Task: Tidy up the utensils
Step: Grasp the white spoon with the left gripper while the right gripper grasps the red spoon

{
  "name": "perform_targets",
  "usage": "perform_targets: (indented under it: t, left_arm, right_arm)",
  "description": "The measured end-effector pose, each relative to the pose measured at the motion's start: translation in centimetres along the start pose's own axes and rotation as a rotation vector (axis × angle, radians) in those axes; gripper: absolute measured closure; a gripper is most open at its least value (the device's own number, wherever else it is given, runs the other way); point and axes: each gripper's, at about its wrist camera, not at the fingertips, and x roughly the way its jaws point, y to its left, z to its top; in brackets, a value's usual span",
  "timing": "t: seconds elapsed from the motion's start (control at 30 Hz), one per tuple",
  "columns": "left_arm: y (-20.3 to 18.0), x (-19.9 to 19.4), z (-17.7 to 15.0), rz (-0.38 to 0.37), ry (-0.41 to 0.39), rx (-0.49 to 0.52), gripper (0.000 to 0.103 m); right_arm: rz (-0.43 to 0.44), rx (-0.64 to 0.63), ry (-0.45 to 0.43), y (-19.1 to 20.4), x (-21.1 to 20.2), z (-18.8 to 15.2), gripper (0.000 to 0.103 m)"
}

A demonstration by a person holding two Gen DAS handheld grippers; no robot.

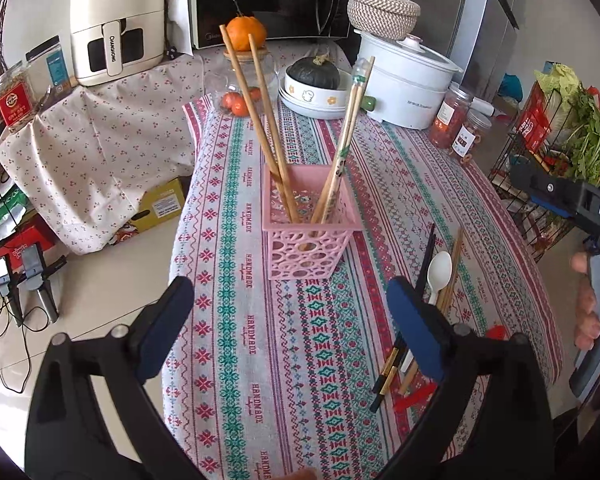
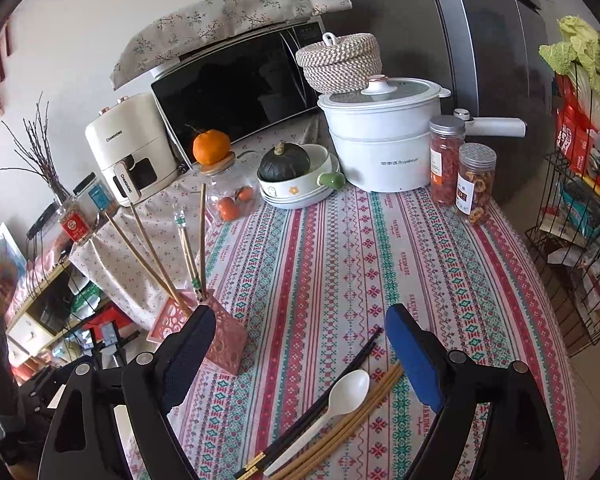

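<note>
A pink perforated utensil holder (image 1: 311,224) stands on the patterned tablecloth with two pairs of wooden chopsticks (image 1: 260,120) leaning in it; it also shows in the right wrist view (image 2: 220,336). A white plastic spoon (image 2: 332,404), black chopsticks (image 2: 340,372) and wooden chopsticks (image 2: 364,408) lie flat on the cloth. My left gripper (image 1: 292,320) is open and empty, in front of the holder. My right gripper (image 2: 300,352) is open and empty, above the lying utensils, with the spoon between its fingers' lines. A red item (image 1: 414,400) lies beside the utensils.
At the table's back stand a white electric pot (image 2: 380,148), a bowl stack with a dark squash (image 2: 288,168), a glass jar with an orange on top (image 2: 228,188), two snack jars (image 2: 460,172), a microwave (image 2: 236,96) and an air fryer (image 1: 112,28). A wire rack with vegetables (image 2: 580,208) stands right.
</note>
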Motion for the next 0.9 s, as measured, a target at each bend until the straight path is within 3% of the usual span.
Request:
perform_targets:
  t: [0.37, 0.6, 0.7, 0.77, 0.9]
  left_arm:
    - [-5.5, 3.2, -1.0, -0.015, 0.130, 0.148, 0.006]
    - [-9.7, 6.4, -1.5, -0.053, 0.227, 0.219, 0.008]
    - [-11.2, 7.6, -1.3, -0.104, 0.263, 0.227, 0.026]
    - [-12.0, 8.6, -1.0, -0.141, 0.292, 0.226, 0.043]
    - [-13.5, 10.4, -0.6, -0.186, 0.339, 0.223, 0.060]
  right_arm:
    - [-0.166, 0.037, 0.281, -5.9, 1.7, -3.4, 0.013]
    - [-0.218, 0.033, 0.367, -8.6, 2.4, -4.7, 0.013]
    - [-0.219, 0.037, 0.379, -9.3, 2.3, -4.8, 0.013]
    - [-0.223, 0.034, 0.384, -9.8, 2.2, -4.9, 0.013]
    - [-0.225, 0.035, 0.397, -10.7, 2.0, -5.1, 0.013]
